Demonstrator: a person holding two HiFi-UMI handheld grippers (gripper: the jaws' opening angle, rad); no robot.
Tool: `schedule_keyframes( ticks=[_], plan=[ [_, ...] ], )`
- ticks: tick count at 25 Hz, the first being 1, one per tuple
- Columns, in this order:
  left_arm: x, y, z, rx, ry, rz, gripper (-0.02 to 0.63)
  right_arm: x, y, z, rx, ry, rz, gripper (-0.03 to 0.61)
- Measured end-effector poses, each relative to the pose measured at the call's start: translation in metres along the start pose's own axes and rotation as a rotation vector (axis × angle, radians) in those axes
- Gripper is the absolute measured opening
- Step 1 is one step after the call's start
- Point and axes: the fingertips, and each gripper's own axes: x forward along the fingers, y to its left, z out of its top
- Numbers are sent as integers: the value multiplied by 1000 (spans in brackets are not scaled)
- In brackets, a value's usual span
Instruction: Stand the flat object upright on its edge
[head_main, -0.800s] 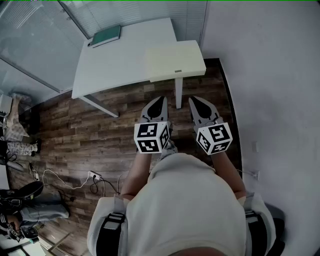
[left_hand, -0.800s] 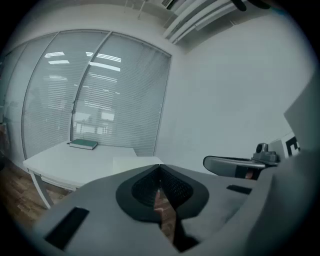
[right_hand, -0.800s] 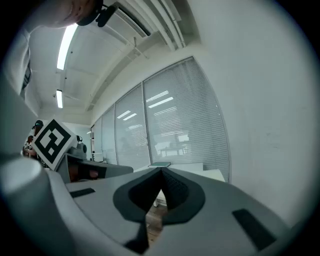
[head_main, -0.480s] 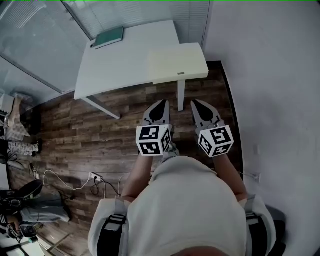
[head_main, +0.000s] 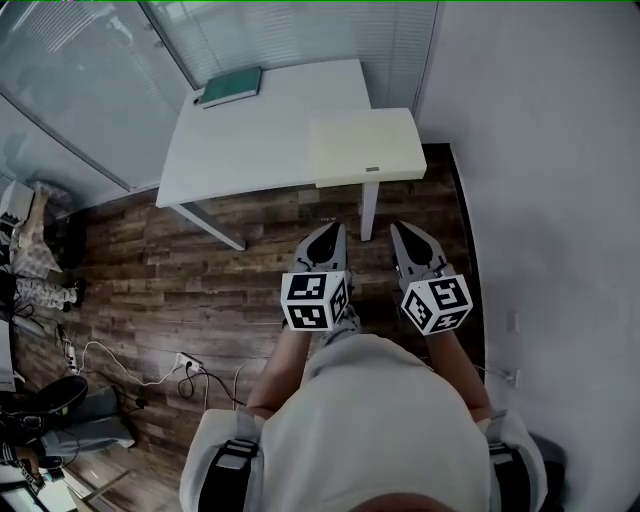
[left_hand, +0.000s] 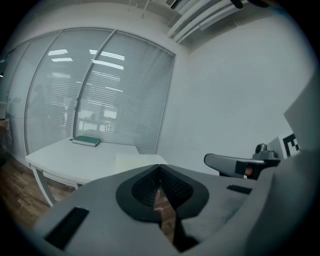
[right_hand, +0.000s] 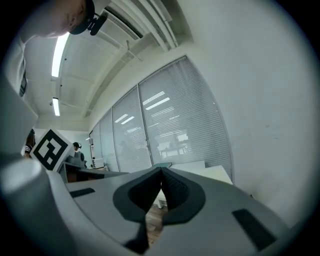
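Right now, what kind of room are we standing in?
Probably an office: a white table carrying a green book, glass walls with blinds, and wood-look flooring.

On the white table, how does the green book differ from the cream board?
Colour: the green book is dark green, the cream board pale cream.
Size: the green book covers far less area than the cream board.
Place: the green book sits at the table's far left corner; the cream board lies at the near right corner and appears to jut past the edge.
Both lie flat, not on edge.
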Motion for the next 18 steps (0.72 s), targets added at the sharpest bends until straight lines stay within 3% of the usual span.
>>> schedule_keyframes(
  ticks=[18],
  plan=[
    [52, 31, 14, 4, 28, -15, 20, 50, -28, 1, 21, 20, -40, 18]
  ],
)
